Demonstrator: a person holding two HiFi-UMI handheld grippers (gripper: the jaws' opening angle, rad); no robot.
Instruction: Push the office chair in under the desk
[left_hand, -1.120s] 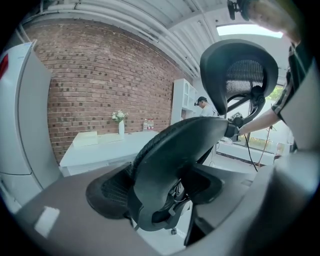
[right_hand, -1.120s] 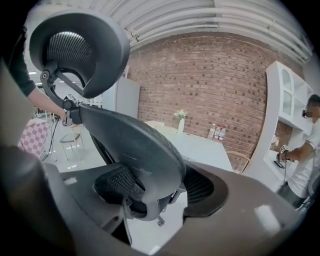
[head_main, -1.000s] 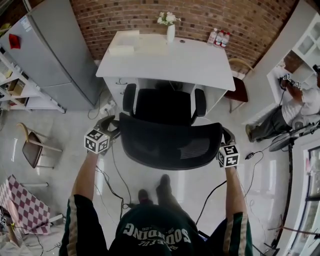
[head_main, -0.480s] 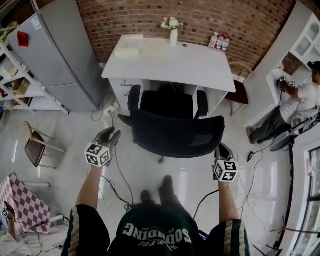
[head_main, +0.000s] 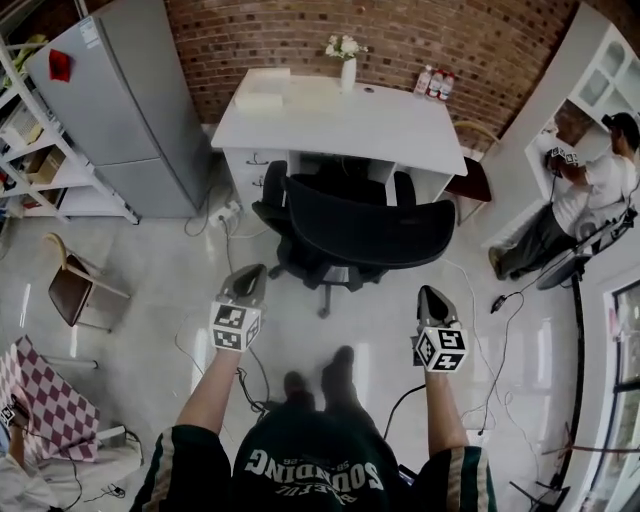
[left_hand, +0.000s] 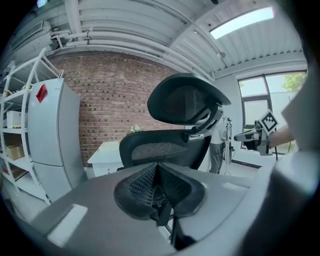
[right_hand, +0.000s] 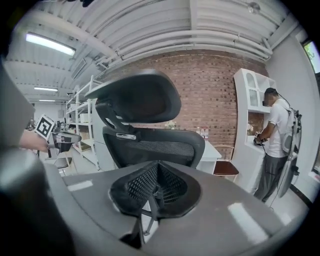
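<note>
Brick wall (head_main: 440, 40) backs the white desk (head_main: 400, 125). Black office chair (head_main: 365, 235): seat partly under the desk's front edge, mesh back standing just outside it. We hold both grippers apart from the chair, touching nothing. Left gripper (head_main: 248, 275): jaws have just been closing, now together, empty. Right gripper (head_main: 428, 297): jaws together, empty. Marker cubes (head_main: 232, 327) carry black-and-white squares, no words. Shirt lettering (head_main: 310, 465) shows upside down, not surely readable; bottle labels (head_main: 437, 78) too small to read.

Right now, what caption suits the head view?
Office chair pushed up to white desk; left gripper and right gripper shut, clear of it.
</note>
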